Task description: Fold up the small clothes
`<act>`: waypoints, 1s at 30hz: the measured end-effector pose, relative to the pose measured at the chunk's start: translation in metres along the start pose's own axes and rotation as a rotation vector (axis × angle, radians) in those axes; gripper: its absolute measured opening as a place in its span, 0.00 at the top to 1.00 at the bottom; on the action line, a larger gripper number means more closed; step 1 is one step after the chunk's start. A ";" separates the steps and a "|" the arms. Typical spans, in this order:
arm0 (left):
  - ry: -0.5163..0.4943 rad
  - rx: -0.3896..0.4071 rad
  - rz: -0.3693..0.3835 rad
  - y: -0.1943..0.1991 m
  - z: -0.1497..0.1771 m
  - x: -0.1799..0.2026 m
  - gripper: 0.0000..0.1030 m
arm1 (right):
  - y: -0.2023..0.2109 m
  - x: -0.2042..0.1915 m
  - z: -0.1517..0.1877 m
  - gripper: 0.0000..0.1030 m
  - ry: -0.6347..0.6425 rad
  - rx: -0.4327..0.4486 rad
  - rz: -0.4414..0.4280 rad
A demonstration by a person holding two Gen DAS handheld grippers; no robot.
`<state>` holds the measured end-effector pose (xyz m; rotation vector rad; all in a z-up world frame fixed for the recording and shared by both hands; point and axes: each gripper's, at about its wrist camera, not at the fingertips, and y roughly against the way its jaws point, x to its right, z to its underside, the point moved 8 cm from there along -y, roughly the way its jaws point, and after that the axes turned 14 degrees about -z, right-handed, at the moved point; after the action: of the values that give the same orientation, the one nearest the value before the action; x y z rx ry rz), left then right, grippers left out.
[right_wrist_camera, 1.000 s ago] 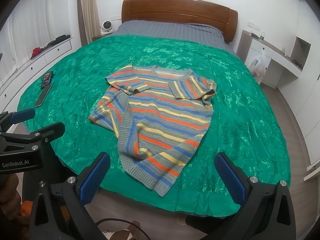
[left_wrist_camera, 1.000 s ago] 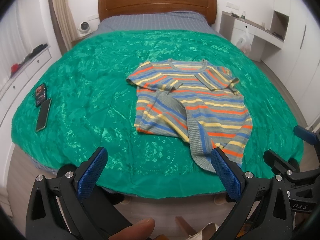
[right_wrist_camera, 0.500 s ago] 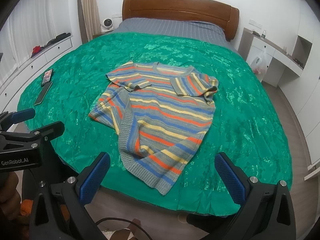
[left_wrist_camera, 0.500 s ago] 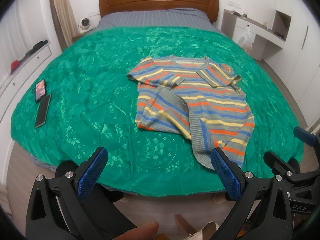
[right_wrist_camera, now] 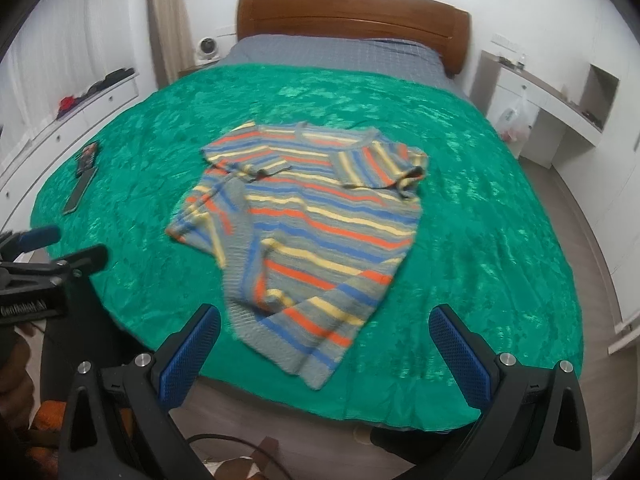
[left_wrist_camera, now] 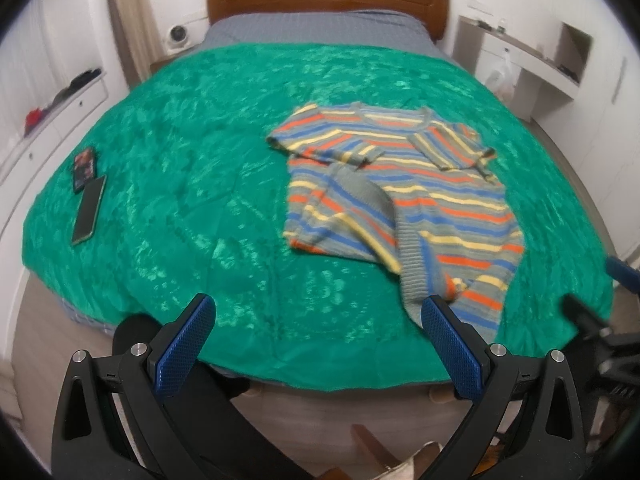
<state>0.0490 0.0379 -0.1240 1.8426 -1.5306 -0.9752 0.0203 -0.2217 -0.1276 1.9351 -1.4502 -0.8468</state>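
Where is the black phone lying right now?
In the left wrist view, the black phone lies on the green bedspread near its left edge, just below a small dark card, far left of the striped knit sweater.

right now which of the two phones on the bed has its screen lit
The farther phone, nearer the headboard, shows a colourful screen; the nearer phone is dark.

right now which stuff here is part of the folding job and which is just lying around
For the job:
striped sweater
left hand-held gripper, open
right hand-held gripper, open

Just lying about:
two phones
plastic bag
green bedspread
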 end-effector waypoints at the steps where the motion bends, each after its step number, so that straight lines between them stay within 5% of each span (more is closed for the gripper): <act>1: 0.016 -0.013 -0.010 -0.006 0.000 -0.007 0.00 | 0.002 0.010 0.000 0.00 -0.015 0.005 0.021; 7: 0.044 -0.071 -0.016 -0.045 -0.008 -0.025 0.00 | -0.011 0.072 0.015 0.00 -0.134 -0.016 0.083; 13: 0.035 -0.086 0.049 -0.058 -0.023 0.001 0.01 | -0.090 0.058 0.039 0.02 -0.238 -0.165 -0.214; 17: 0.020 -0.066 0.043 -0.054 -0.016 0.005 0.01 | -0.115 0.076 0.060 0.20 -0.395 -0.158 -0.310; 19: 0.013 -0.072 0.021 -0.057 -0.007 0.000 0.01 | -0.118 0.079 0.064 0.23 -0.363 -0.141 -0.359; 22: 0.011 -0.103 0.005 -0.065 0.004 -0.004 0.01 | -0.124 0.062 0.081 0.33 -0.256 -0.232 -0.481; 26: 0.025 -0.102 -0.001 -0.065 0.007 -0.005 0.01 | -0.125 0.051 0.100 0.41 -0.174 -0.310 -0.489; 28: 0.025 -0.087 0.001 -0.061 0.007 -0.001 0.01 | -0.130 0.056 0.103 0.59 -0.229 -0.303 -0.491; 30: 0.013 -0.086 0.008 -0.061 0.006 0.005 0.01 | -0.136 0.059 0.104 0.95 -0.294 -0.297 -0.543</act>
<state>0.0795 0.0457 -0.1765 1.7780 -1.4643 -1.0071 0.0348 -0.2525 -0.3053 2.0521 -0.8699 -1.5487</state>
